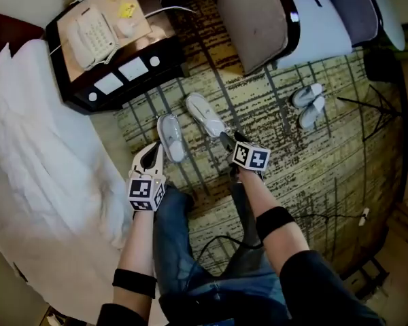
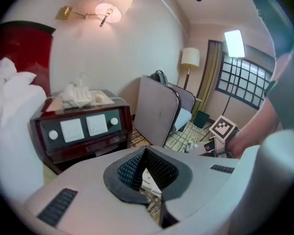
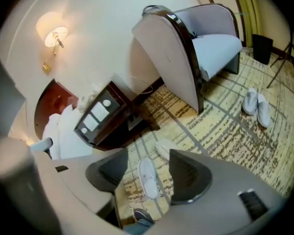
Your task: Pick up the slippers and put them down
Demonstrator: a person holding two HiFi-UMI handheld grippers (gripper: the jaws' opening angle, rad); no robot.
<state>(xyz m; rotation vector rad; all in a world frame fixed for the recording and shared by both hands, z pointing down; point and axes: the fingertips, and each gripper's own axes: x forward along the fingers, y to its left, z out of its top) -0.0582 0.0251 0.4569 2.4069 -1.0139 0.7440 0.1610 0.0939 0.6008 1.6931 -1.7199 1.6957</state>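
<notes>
Pads pressed together on nothing, the left gripper [image 1: 151,158] hangs beside the right gripper [image 3: 147,173], whose jaws stand apart and empty, both well above the patterned carpet [image 1: 272,151]. There the left slipper [image 1: 170,138] and the right slipper [image 1: 205,114] lie splayed, just in front of the dark bedside console [image 1: 115,66]. A clean pick-up would likely mean spreading the left jaws first, then lowering each gripper squarely over its nearer slipper's soft upper, leaving the second pair [image 1: 308,104] by the armchair [image 1: 258,19] alone.
</notes>
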